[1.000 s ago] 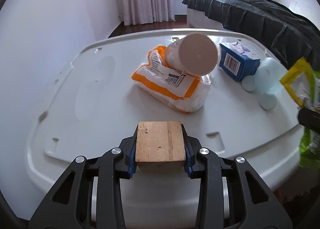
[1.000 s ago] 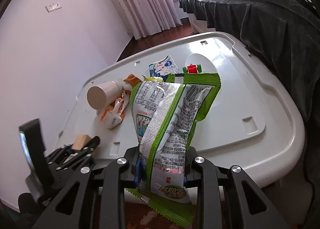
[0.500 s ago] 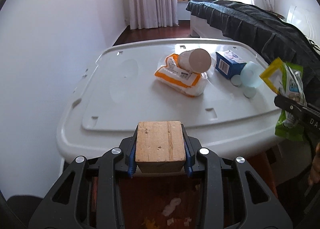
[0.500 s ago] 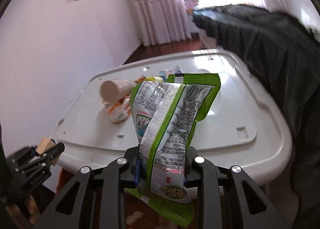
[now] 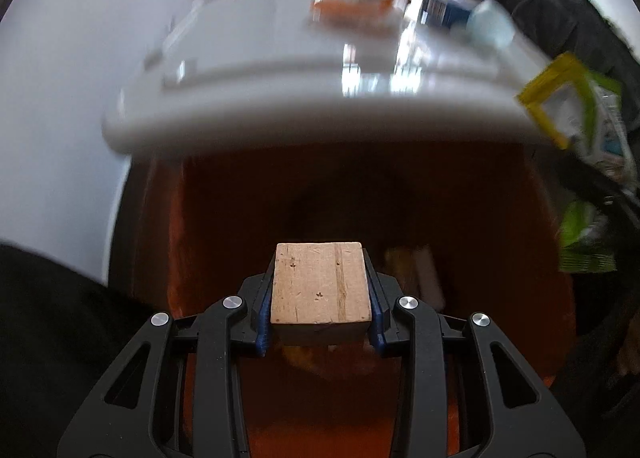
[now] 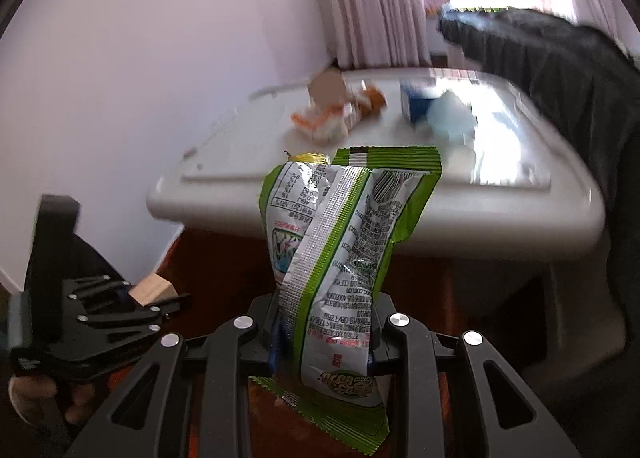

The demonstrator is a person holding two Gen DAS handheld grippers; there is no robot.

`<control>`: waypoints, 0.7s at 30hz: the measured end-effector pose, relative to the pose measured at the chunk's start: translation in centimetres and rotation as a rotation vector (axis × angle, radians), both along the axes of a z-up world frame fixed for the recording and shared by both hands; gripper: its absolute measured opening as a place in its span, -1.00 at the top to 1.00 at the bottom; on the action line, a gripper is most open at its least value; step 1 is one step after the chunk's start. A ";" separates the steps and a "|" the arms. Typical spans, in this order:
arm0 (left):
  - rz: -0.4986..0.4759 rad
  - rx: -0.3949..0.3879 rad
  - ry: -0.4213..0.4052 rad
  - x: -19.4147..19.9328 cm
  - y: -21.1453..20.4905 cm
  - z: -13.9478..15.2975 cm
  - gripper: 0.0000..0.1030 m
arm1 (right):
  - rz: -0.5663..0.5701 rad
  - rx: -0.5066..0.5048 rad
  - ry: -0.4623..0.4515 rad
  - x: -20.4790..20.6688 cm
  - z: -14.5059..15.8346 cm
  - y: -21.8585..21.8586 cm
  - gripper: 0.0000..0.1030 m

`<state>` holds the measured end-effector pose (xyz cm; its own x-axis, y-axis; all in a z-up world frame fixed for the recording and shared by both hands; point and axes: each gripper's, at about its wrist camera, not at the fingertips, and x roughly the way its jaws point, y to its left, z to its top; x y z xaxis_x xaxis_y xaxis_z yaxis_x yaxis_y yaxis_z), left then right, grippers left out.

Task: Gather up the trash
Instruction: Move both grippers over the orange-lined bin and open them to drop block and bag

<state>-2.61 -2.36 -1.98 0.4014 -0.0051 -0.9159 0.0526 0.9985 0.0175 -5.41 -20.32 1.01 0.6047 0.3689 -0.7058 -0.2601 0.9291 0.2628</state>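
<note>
both grippers are carrying trash right now: your left gripper (image 5: 320,308) is clamping a wood block (image 5: 320,288) between its jaws, and your right gripper (image 6: 322,332) is pinching a green snack bag (image 6: 344,258) that is standing upright, its long axis running up from the jaws. you are holding both below the near edge of the white lid (image 6: 400,226), over the orange-brown floor. the block is sitting lower and to the left of the bag. the remaining litter is lying well ahead on the lid, blurred.
</note>
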 end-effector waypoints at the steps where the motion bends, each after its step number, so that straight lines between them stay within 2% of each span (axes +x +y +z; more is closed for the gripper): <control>1: 0.006 -0.001 0.031 0.1 0.2 -0.9 0.33 | -0.003 0.001 0.038 -0.1 -0.6 0.1 0.45; 4: 0.031 -0.022 0.104 0.5 0.8 -2.7 0.33 | -0.011 -0.012 0.146 0.1 -2.7 0.6 0.44; 6: 0.046 -0.029 0.136 0.8 1.0 -3.7 0.33 | -0.011 -0.046 0.183 0.4 -3.5 1.1 0.44; 12: 0.043 -0.036 0.168 1.1 0.8 -5.1 0.33 | -0.013 -0.094 0.292 1.5 -5.9 1.9 0.44; 17: 0.039 -0.038 0.179 1.1 0.5 -5.7 0.32 | 0.002 -0.103 0.331 1.5 -6.8 2.5 0.38; 18: 0.044 -0.047 0.186 1.3 0.6 -5.8 0.27 | 0.000 -0.104 0.338 1.4 -7.0 2.5 0.29; 19: 0.053 -0.060 0.203 1.4 0.8 -6.0 -0.09 | -0.006 -0.104 0.344 1.7 -7.1 2.6 0.17; 20: 0.063 -0.065 0.211 1.4 0.9 -6.1 -0.30 | -0.018 -0.106 0.345 2.1 -7.1 2.6 -0.09; 21: 0.071 -0.066 0.206 1.5 1.0 -6.3 -0.47 | -0.040 -0.104 0.333 2.0 -7.0 2.3 -0.15</control>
